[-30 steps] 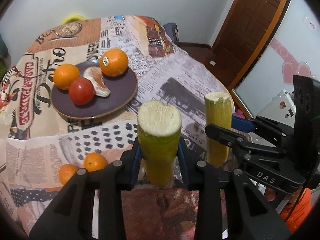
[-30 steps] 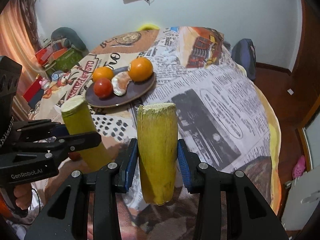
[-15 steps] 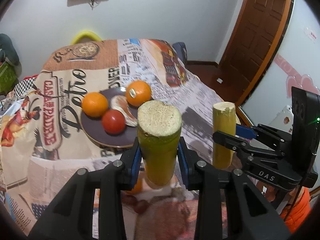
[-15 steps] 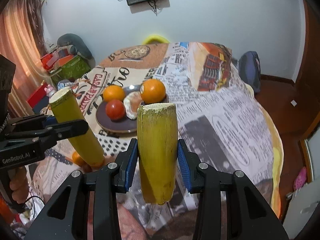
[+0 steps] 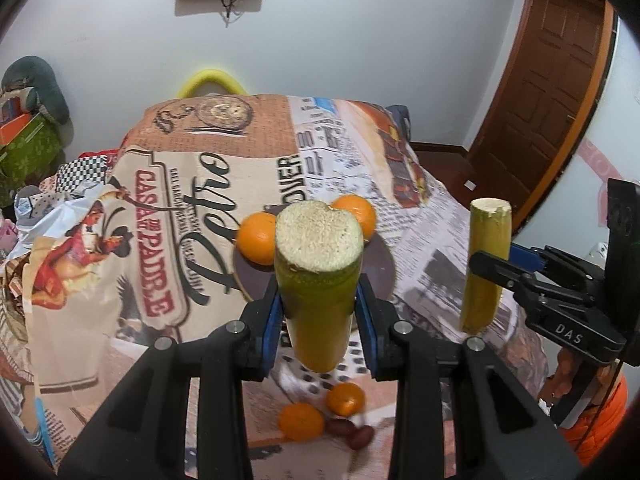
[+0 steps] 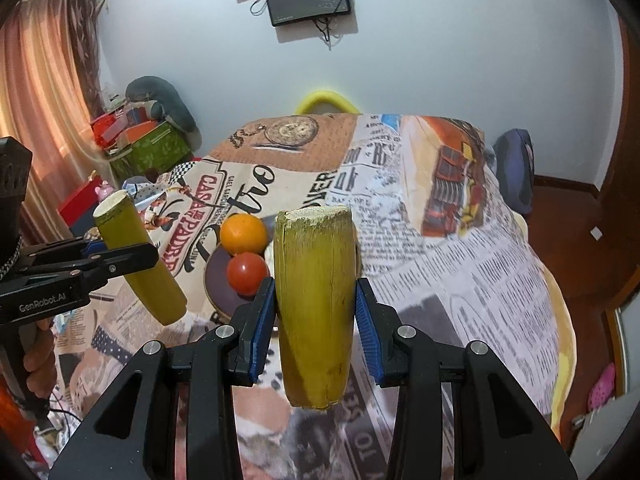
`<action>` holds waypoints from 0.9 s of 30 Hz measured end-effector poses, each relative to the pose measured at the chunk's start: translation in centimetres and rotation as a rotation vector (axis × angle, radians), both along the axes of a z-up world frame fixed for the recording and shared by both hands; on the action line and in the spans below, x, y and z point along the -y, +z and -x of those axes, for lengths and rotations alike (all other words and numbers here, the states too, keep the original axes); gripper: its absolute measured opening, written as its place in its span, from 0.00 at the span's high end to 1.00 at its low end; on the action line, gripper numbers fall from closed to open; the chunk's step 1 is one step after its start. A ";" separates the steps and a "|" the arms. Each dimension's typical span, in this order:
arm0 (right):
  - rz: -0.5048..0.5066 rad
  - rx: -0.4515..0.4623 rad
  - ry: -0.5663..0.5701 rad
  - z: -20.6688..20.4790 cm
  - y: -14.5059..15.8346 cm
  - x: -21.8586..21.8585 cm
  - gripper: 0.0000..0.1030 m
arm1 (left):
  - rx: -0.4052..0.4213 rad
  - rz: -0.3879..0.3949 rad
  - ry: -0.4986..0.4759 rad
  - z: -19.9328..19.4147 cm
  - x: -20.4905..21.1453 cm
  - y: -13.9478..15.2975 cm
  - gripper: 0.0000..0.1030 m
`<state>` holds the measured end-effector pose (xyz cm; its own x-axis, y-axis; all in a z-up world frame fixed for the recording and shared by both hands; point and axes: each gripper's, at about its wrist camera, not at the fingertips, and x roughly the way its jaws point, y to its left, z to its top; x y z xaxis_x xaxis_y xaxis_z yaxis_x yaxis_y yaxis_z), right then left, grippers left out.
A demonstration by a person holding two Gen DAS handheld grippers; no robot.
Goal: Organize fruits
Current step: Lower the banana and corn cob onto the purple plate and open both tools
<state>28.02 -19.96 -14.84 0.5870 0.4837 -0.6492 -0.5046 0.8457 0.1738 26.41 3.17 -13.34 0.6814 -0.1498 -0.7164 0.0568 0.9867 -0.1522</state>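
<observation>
Left wrist view: my left hand-held gripper [image 5: 319, 312] is clamped on a green sugarcane piece [image 5: 318, 280], held above the desk [image 5: 168, 200]. My right hand-held gripper [image 6: 315, 316] pinches a yellow sugarcane piece [image 6: 314, 300]. The plate [image 5: 382, 268] with oranges [image 5: 258, 236] sits mid-desk; two loose tangerines [image 5: 346, 400] lie near the front edge.

Soft indoor light, fisheye-warped edges
</observation>
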 end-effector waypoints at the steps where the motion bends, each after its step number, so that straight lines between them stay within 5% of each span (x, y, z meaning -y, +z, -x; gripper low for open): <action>1: -0.002 0.001 0.005 -0.3 -0.1 -0.5 0.65 | 0.000 -0.002 0.008 -0.2 -0.4 -0.1 0.67; 27: 0.074 -0.021 0.075 -6.3 -4.3 -6.6 0.65 | -0.038 -0.051 0.021 -7.5 -2.5 -5.1 0.67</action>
<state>34.37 -13.37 -19.17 0.5372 0.4758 -0.6965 -0.5637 0.8167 0.1232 33.93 5.62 -18.43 0.6562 -0.0980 -0.7482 0.0312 0.9942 -0.1029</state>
